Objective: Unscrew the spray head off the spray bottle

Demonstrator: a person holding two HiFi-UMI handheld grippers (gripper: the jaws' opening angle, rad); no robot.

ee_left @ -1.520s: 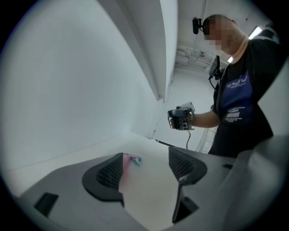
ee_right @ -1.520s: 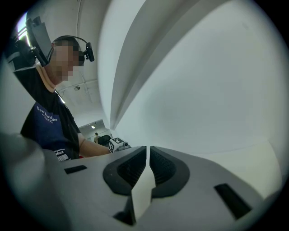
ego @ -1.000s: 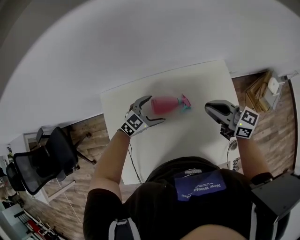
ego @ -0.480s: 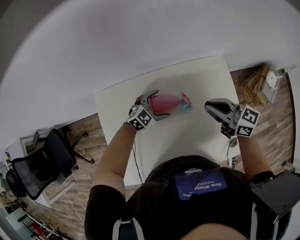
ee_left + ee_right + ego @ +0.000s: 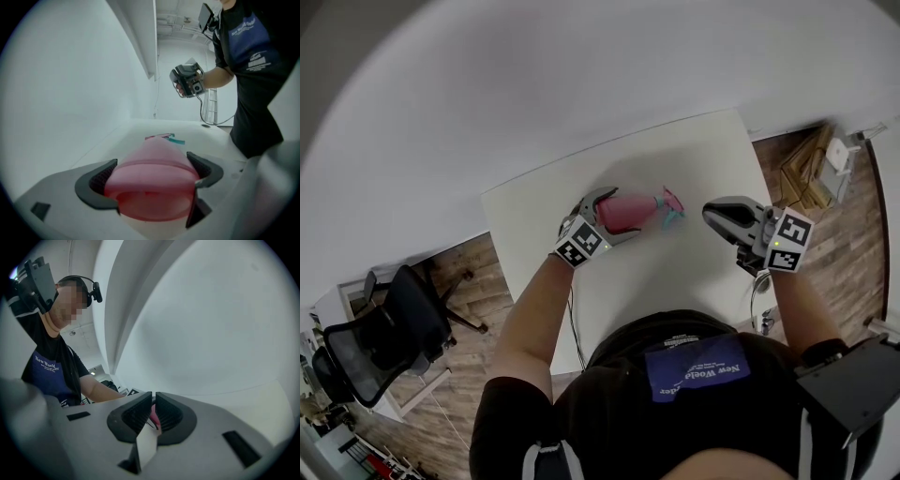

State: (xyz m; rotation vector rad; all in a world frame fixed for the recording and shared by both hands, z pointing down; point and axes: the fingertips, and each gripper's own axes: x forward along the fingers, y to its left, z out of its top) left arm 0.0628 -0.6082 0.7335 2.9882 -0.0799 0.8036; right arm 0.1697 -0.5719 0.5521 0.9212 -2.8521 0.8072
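Observation:
A pink spray bottle (image 5: 628,212) lies on its side on the white table (image 5: 675,272), its pink and teal spray head (image 5: 668,204) pointing right. My left gripper (image 5: 617,216) straddles the bottle's base end. In the left gripper view the bottle (image 5: 154,178) fills the gap, the jaws are closing and both pads (image 5: 101,180) touch its sides. The spray head (image 5: 166,137) shows beyond the body. My right gripper (image 5: 710,212) hovers right of the spray head, shut and empty (image 5: 153,416); only a pink sliver of the far bottle shows past its tips.
The table stands against a white wall; its right edge drops to a wooden floor. A cable (image 5: 759,291) hangs at the table's right side. An office chair (image 5: 366,347) stands at the lower left, off the table.
My left gripper has slid in from the bottle's left end until its fingers lie along both sides of the body. The right gripper has barely moved.

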